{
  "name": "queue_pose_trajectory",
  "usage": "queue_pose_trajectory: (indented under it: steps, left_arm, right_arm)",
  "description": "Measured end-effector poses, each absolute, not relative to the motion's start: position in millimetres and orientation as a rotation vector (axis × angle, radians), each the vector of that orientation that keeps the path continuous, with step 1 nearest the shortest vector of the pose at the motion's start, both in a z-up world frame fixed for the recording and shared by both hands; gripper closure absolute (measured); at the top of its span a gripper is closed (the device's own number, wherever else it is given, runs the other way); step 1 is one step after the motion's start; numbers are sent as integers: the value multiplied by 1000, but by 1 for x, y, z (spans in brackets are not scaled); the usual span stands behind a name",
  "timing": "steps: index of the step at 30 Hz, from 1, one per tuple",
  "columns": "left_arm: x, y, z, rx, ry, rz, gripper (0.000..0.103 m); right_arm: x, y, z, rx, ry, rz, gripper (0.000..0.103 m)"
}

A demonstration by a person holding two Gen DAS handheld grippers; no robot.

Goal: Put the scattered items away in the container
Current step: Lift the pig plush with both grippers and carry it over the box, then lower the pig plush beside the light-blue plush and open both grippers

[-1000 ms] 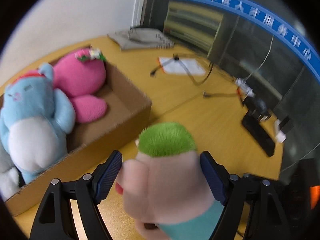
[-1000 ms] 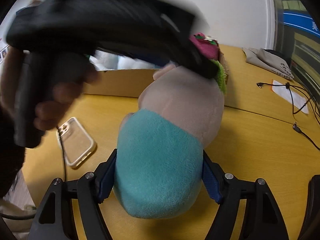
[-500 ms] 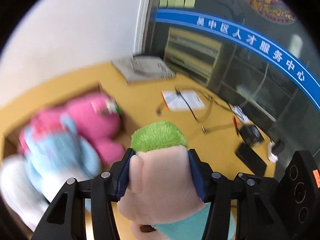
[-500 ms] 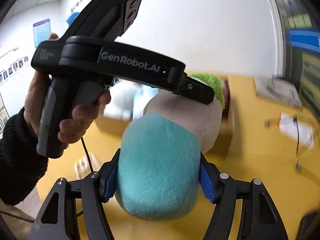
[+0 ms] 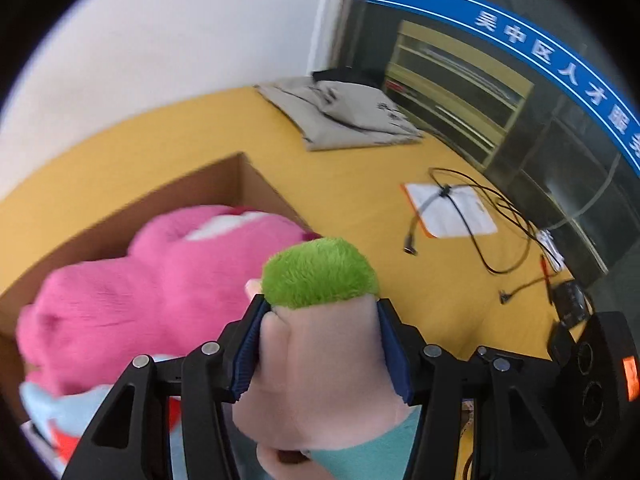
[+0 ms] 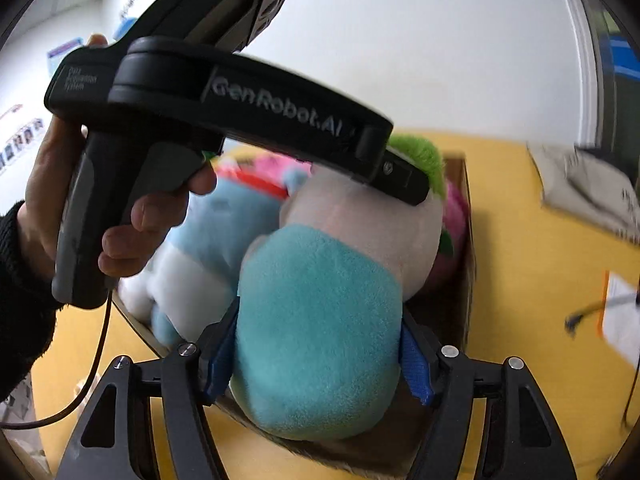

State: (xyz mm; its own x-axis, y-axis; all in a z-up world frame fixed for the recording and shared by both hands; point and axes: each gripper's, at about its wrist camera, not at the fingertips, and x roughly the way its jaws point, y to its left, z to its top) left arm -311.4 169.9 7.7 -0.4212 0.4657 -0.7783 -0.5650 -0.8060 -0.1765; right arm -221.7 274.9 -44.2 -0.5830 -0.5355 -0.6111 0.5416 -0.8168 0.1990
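Blue pads of the left gripper [image 5: 320,348] pinch the doll [image 5: 320,356] at its beige head, just under the green hair; the right gripper [image 6: 318,360], whose jaws have just reopened slightly, squeezes its teal body. So held at both ends, the doll hangs over the box [image 6: 466,264], above the pink toy [image 5: 160,284] and the blue toy [image 6: 224,220] already inside. To finish well, lower it level into the free space at the box's near end, then part both grippers together. A second ago the left jaws stood wide around the head and the doll was still beside the box over the table [image 5: 360,192].
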Motion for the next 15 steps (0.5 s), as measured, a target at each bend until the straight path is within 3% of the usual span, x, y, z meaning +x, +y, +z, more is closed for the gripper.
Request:
queue_pose_trajectory:
  steps: [12,14,15]
  left_arm:
    - [-302,192,-26,-1178,142,2143,50]
    - [-302,195,-28,-1175,164,2147,50]
    - [-302,197,-29,-1174,172,2149,50]
  right_arm:
    - [-203,295,-36,1122,-9,-2379,25]
    - [-199,297,-30,1089,6,-2402,34]
    - [-199,299,-26,1072,0,-2414,43]
